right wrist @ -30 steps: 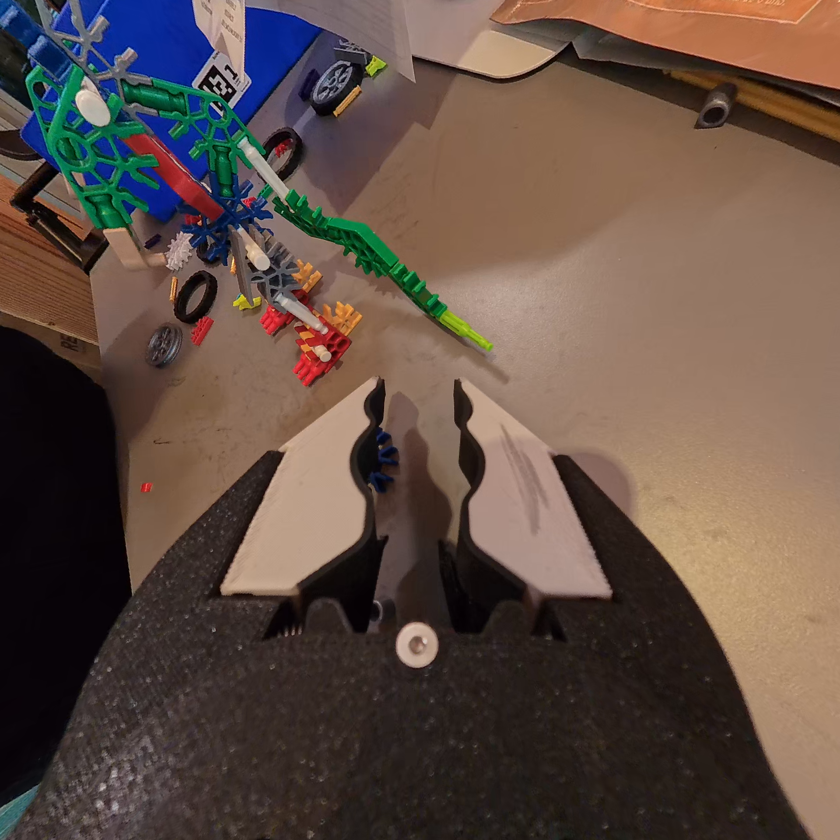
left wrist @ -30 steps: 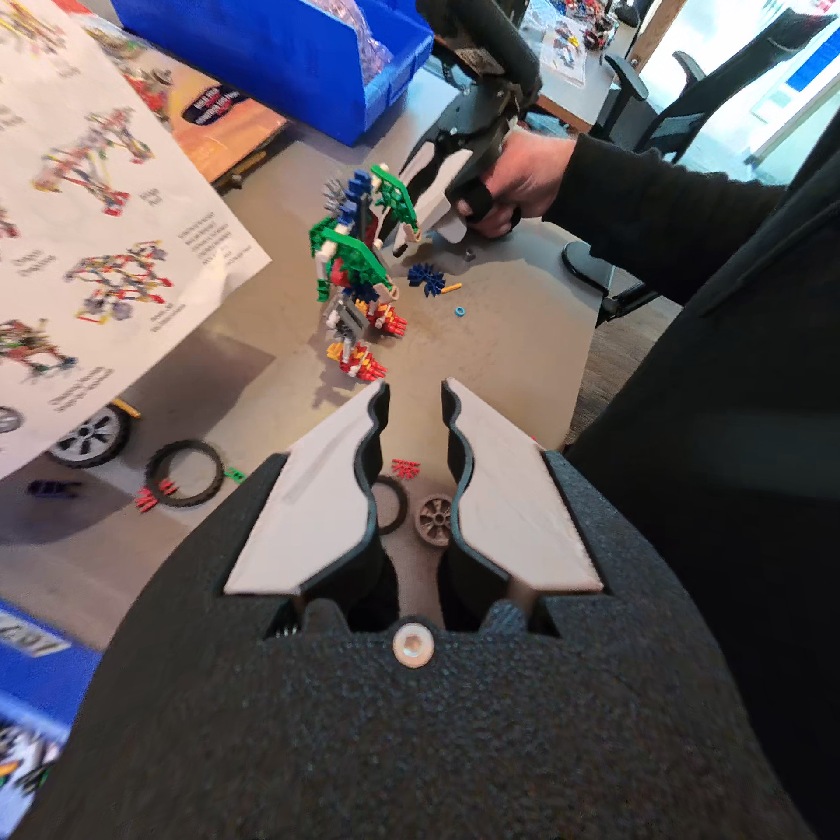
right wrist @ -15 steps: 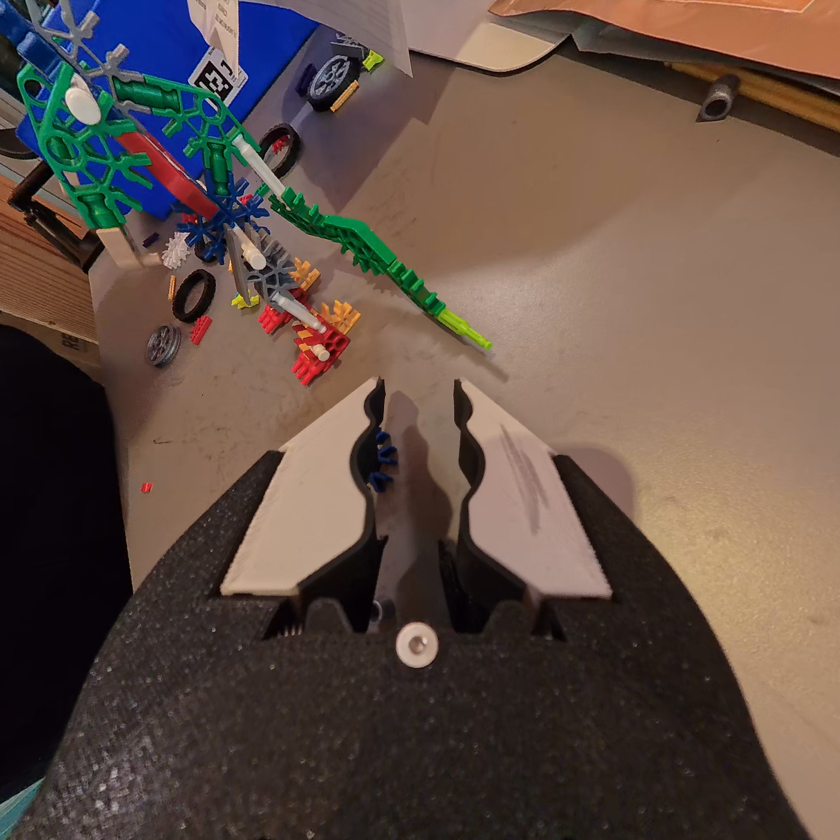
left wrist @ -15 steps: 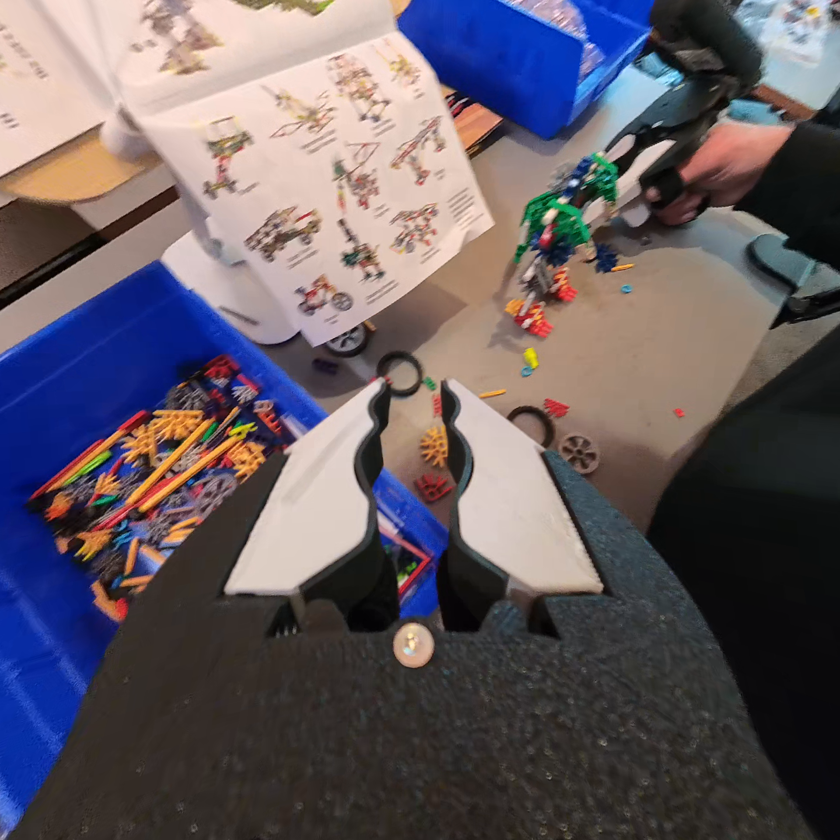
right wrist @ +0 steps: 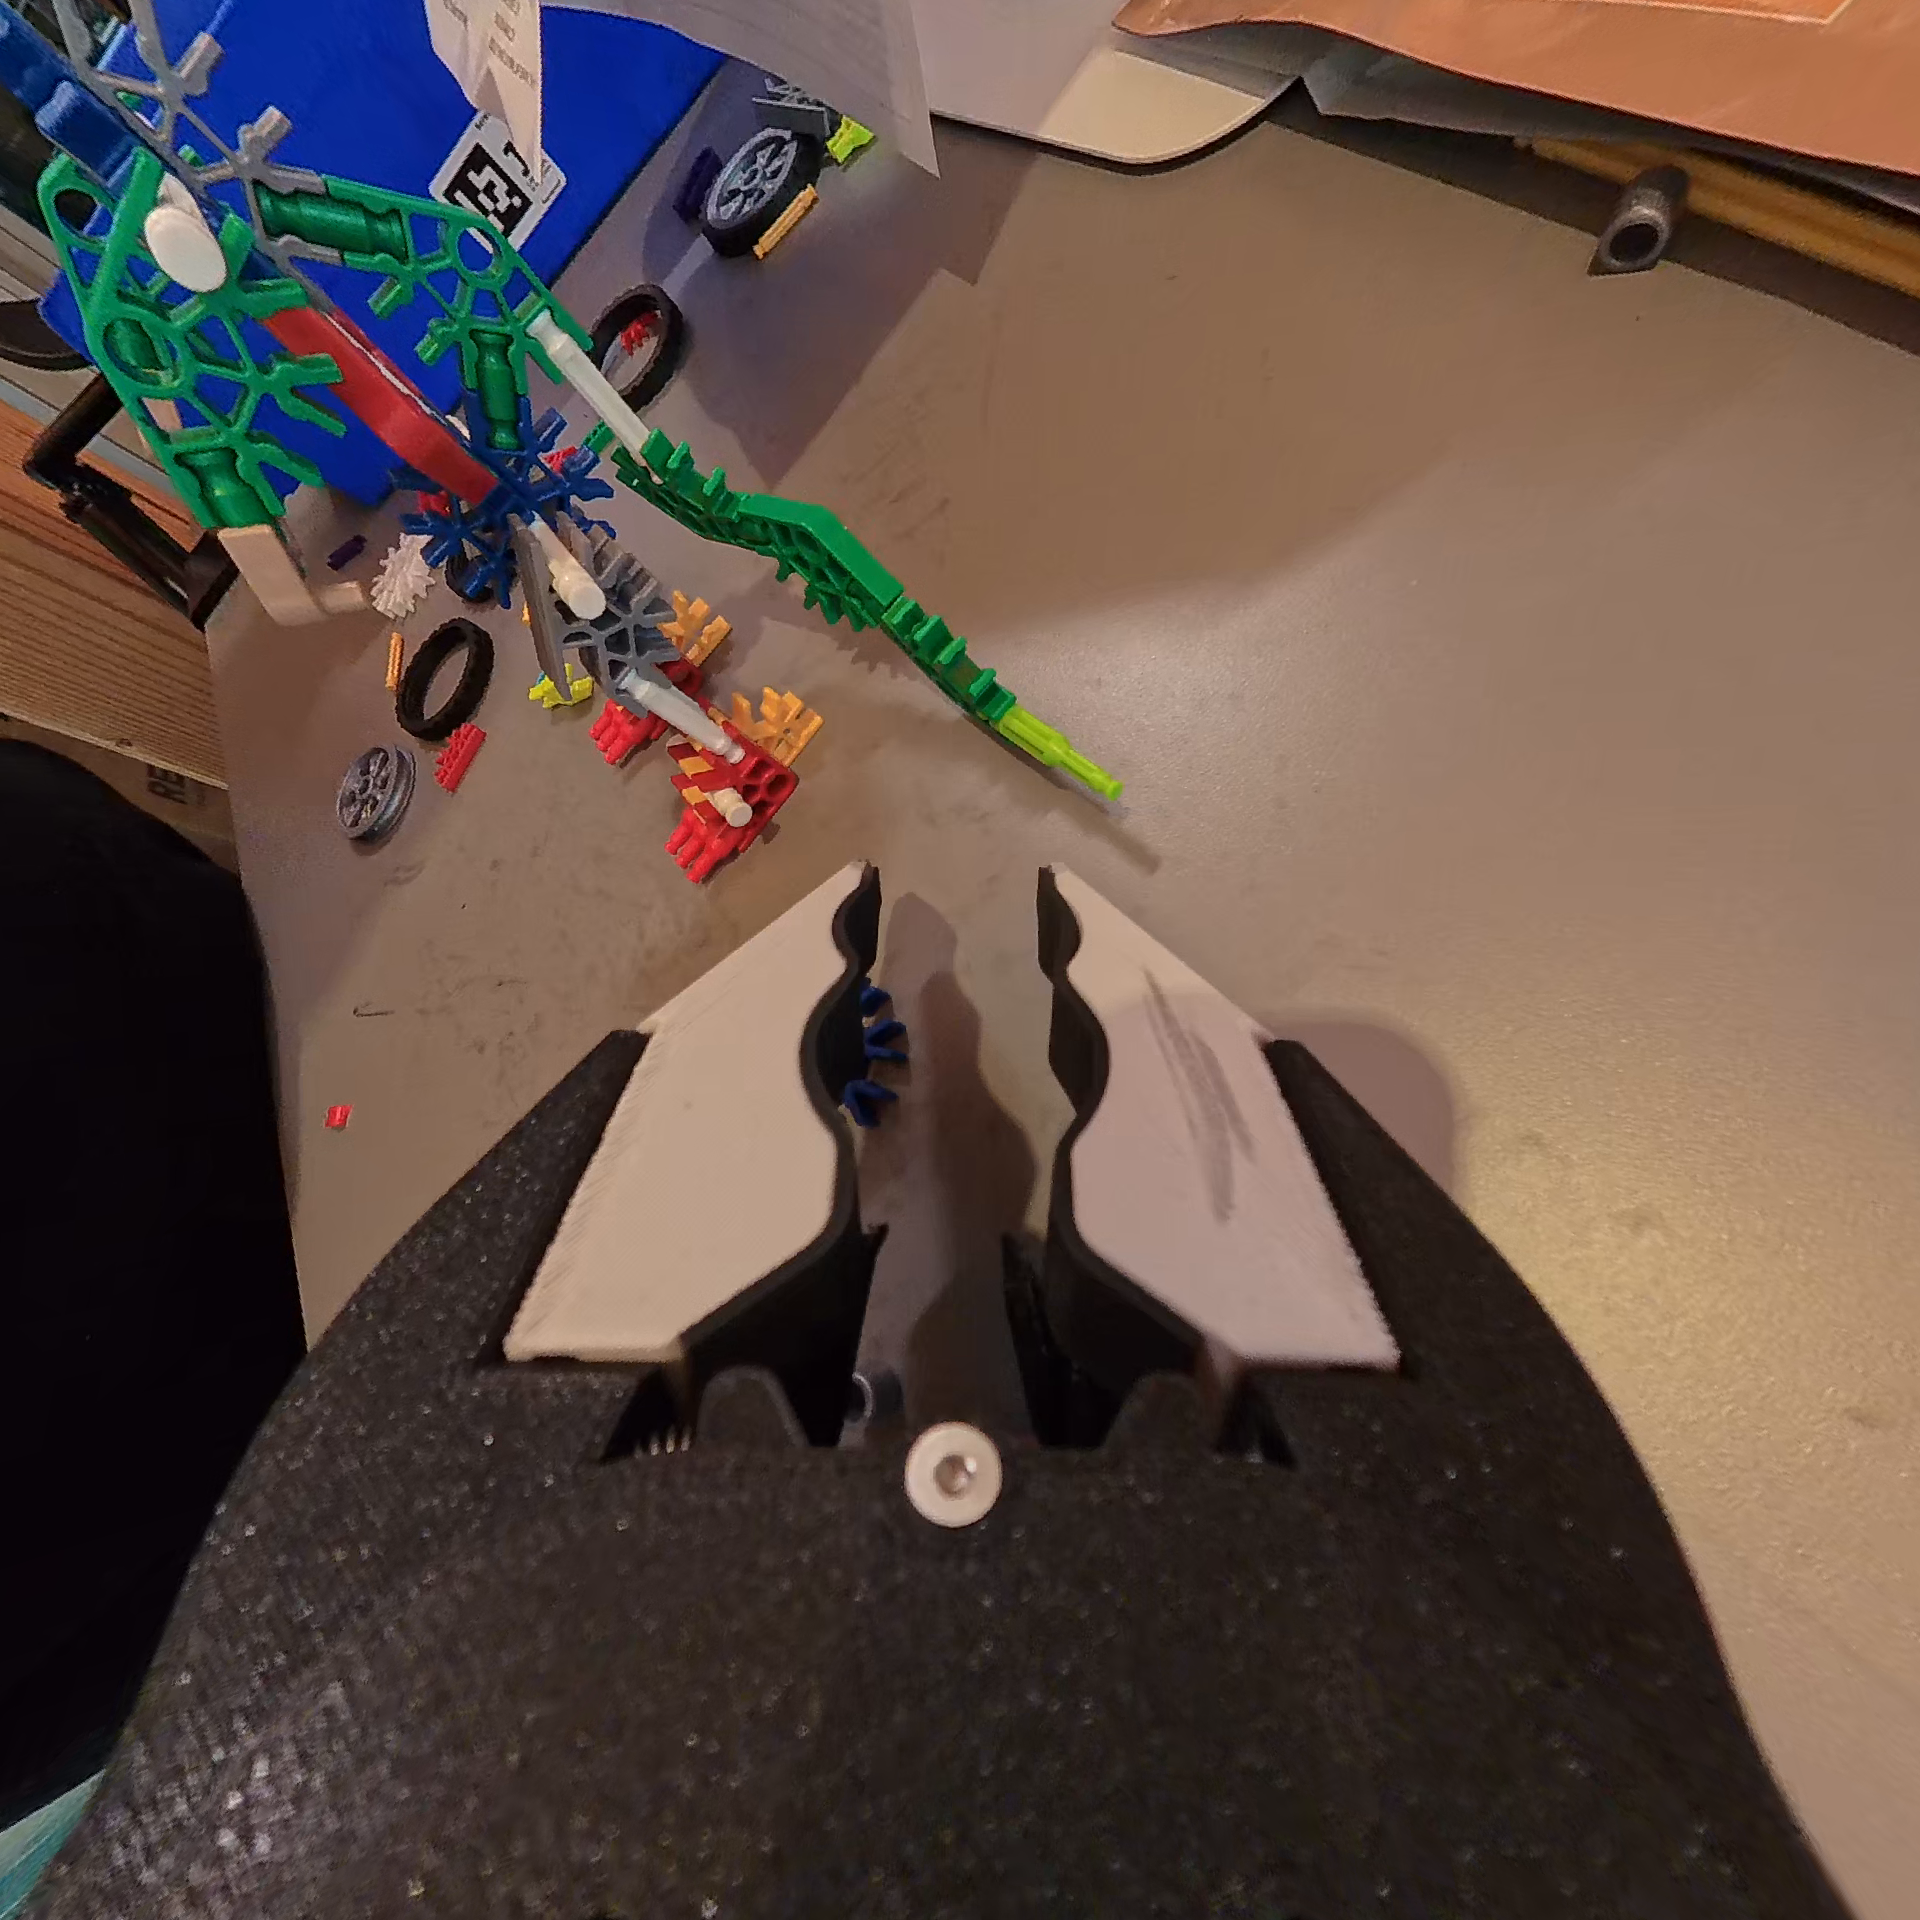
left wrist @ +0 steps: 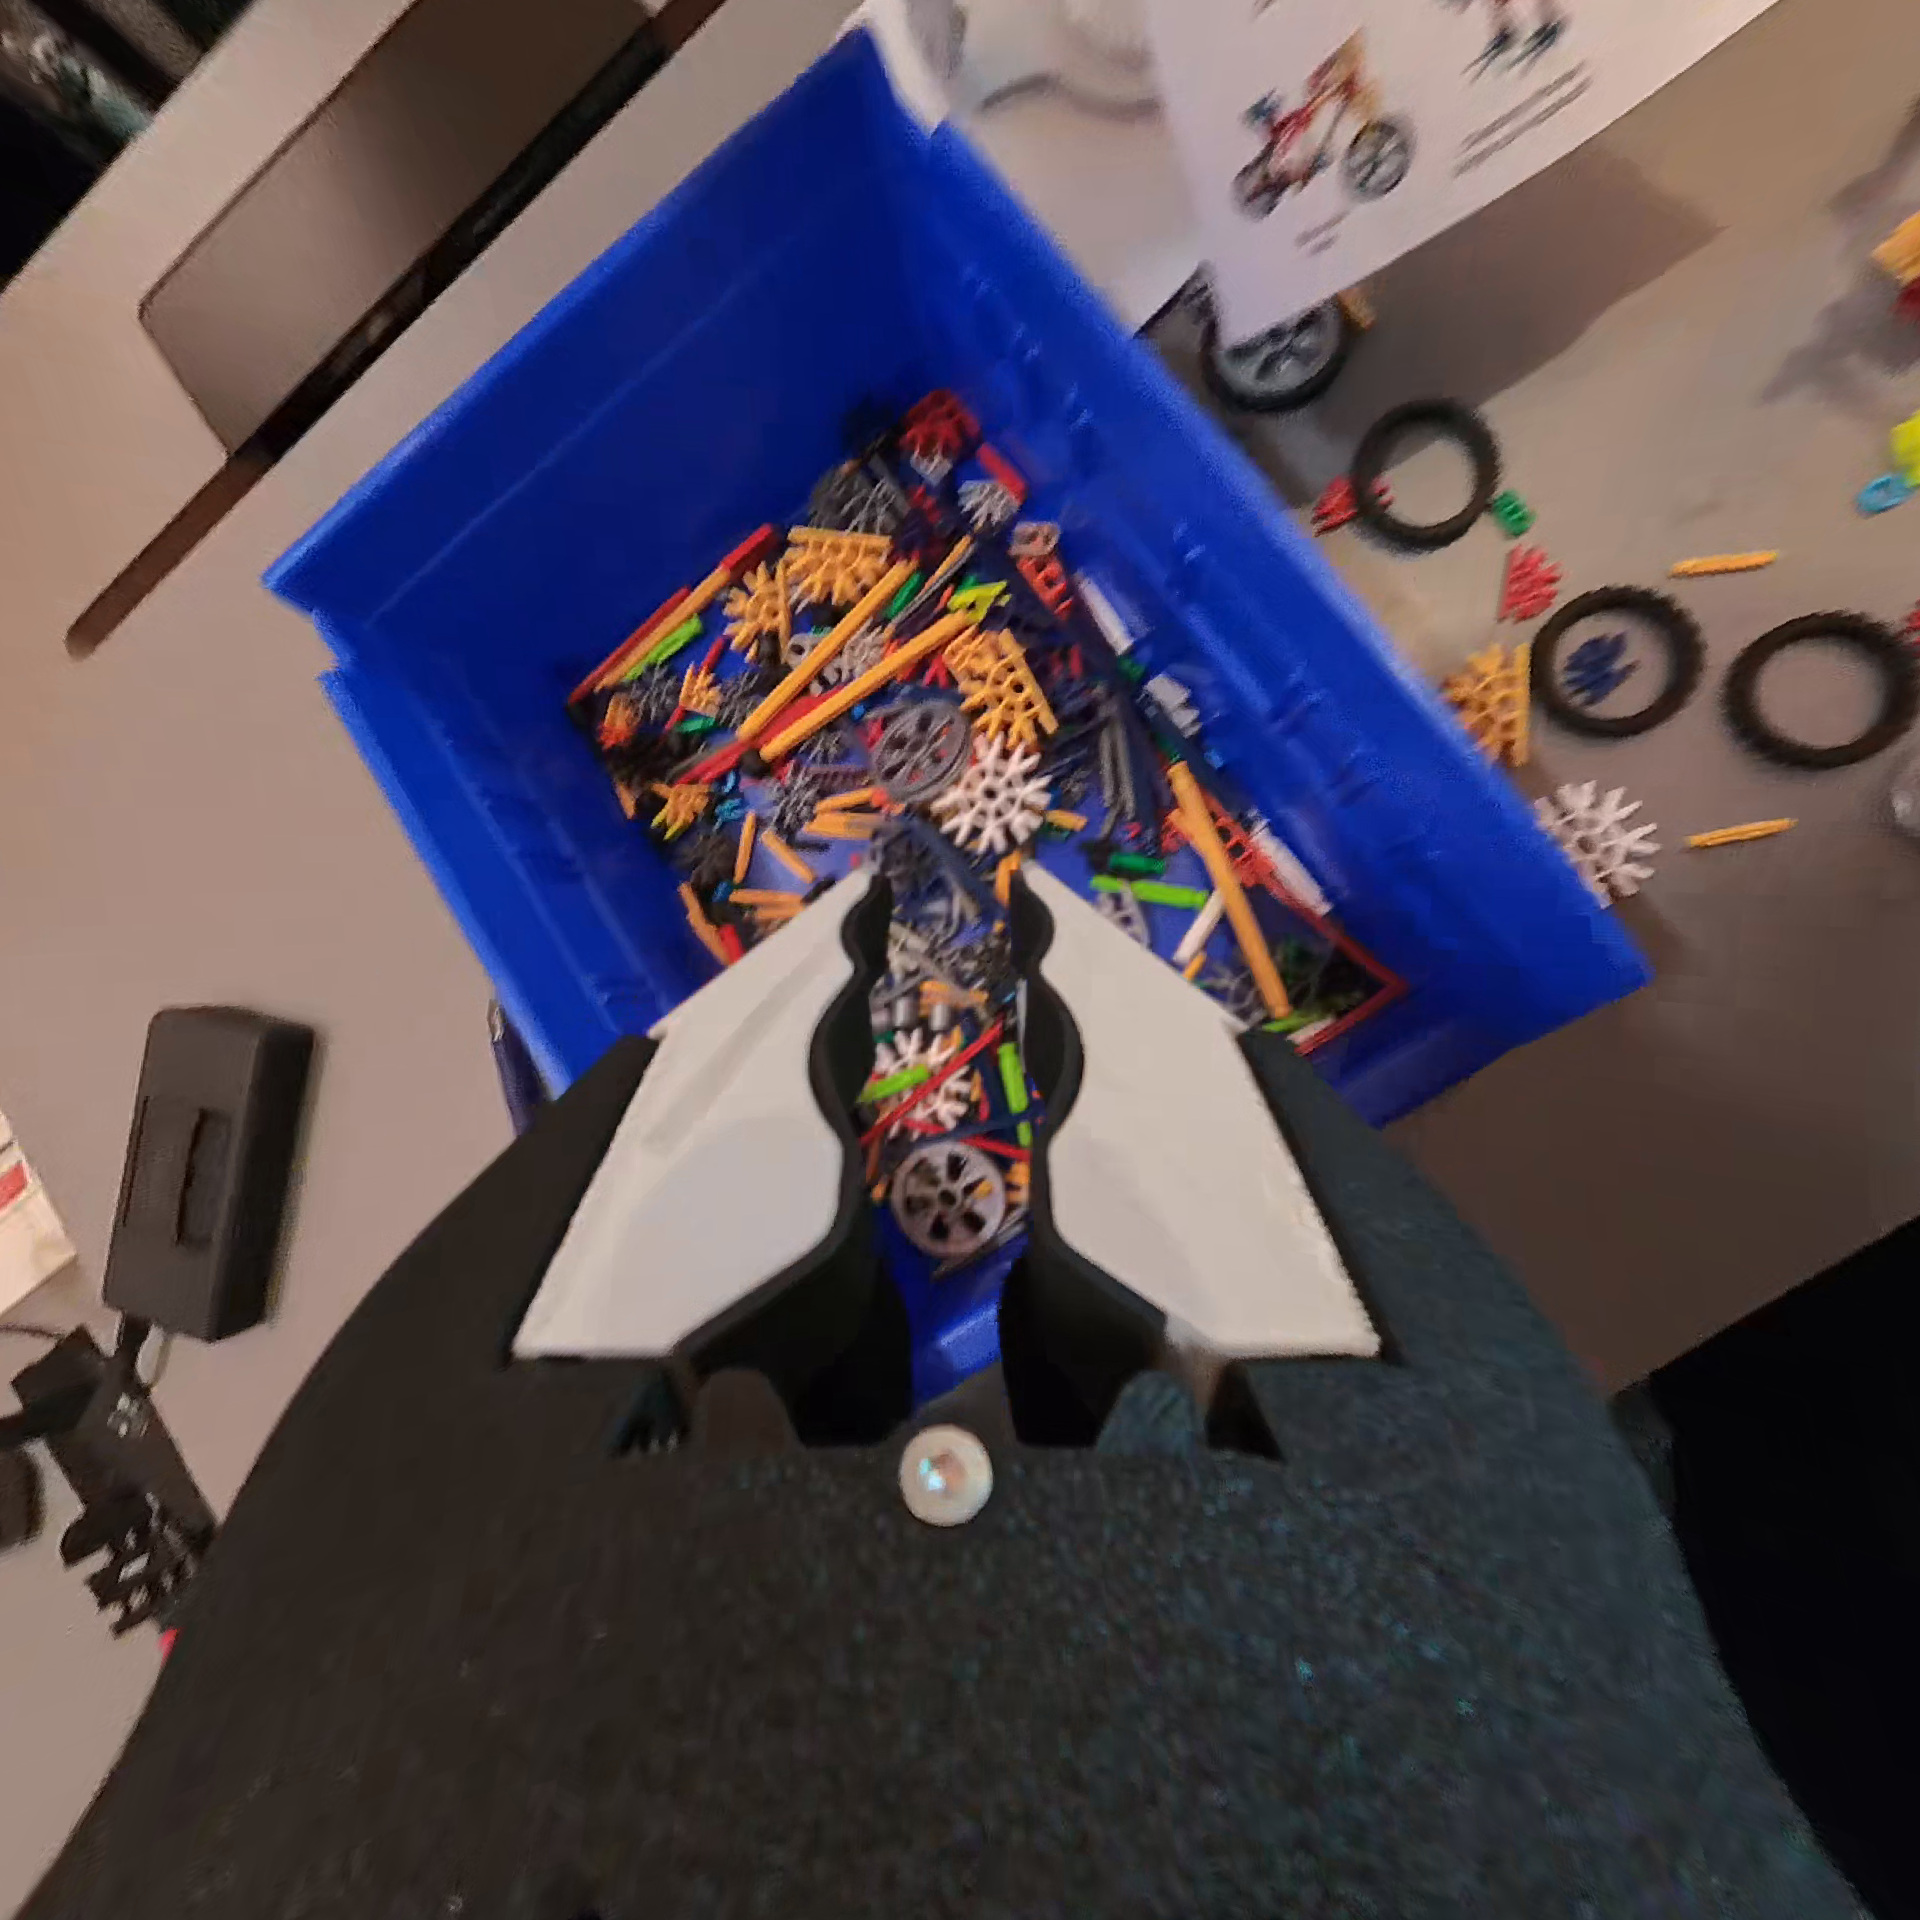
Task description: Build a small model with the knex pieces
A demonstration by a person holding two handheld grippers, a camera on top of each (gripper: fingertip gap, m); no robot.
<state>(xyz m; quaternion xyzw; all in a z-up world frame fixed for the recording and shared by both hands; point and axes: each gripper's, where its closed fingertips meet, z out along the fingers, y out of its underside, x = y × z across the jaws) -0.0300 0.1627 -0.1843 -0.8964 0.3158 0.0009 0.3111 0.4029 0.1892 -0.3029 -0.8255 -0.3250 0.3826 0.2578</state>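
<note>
My left claw (left wrist: pixel 948 894) hangs open over the blue bin (left wrist: pixel 644 436) of toy sticks. My right claw (right wrist: pixel 956 883) is open too, near the toy model (right wrist: pixel 499 488), whose long green tail (right wrist: pixel 862 603) points at it.

A grey tabletop (right wrist: pixel 1455 623), scuffed and warmly lit, meets wood-grain flooring (right wrist: pixel 73 644) beyond its left edge.

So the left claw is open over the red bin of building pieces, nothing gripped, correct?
Not quite: the bin is blue, not red, as the left wrist view shows. The rest holds: the left claw is open over the building pieces in it, nothing gripped.
</note>
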